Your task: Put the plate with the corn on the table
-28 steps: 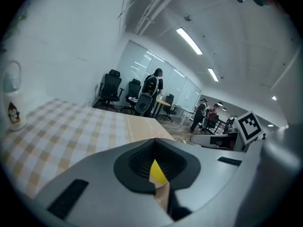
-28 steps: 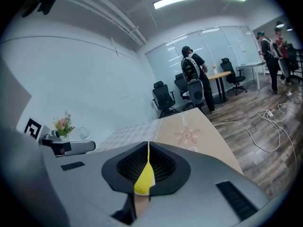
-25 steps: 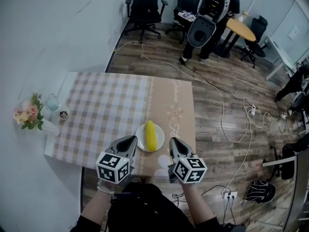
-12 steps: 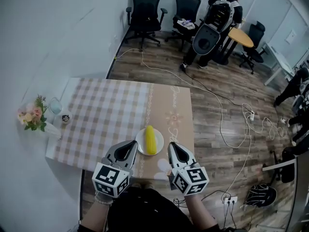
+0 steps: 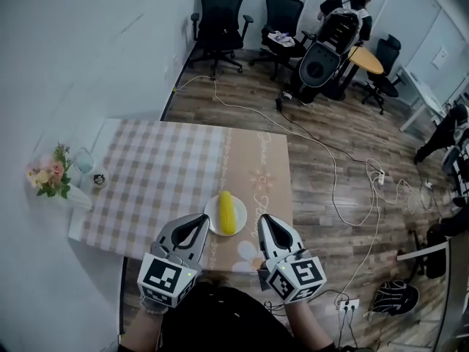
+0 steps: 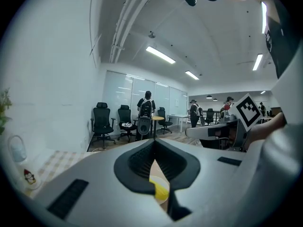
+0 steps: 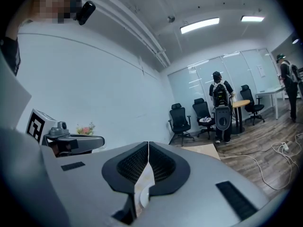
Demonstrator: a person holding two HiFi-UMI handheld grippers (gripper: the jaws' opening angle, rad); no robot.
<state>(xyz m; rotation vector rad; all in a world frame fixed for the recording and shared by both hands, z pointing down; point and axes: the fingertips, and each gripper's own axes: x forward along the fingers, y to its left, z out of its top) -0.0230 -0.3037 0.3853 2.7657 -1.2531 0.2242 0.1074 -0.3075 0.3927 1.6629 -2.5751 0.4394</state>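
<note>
Nearest the person, the left hand-held gripper (image 5: pixel 196 224) and the right hand-held gripper (image 5: pixel 267 226) hang side by side over the near edge of the surface (image 5: pixel 161 174). Each one's jaws are pressed together with nothing between them.

Just ahead of the two tips, in the gap between them, sits the white plate (image 5: pixel 210 215). It lies flat on the surface, and the corn (image 5: pixel 227 212) lies lengthwise on it, pointing away from the tips. Neither tool touches the rim. Through each closed pair of jaws only a sliver of the plate shows.

From how things lie, the placing looks done, and what is left is to come away cleanly. The plate rests close to the near edge, so a knock from either tip could slide it or set the round cob rolling. The safe course is to pull both tools straight back and up, jaws kept closed, clear of the rim. If the plate needs to sit further in, it is better pinched at the rim and kept level than pushed.

Further ahead and to the left, a checked cloth (image 5: pixel 154 167) covers that side, with flowers (image 5: pixel 45 176) at its far left corner. Beyond the surface, a cable (image 5: pixel 331 169) trails over the floor (image 5: pixel 242 101) toward office chairs (image 5: pixel 220 13) and a person (image 5: pixel 353 2) standing there.
</note>
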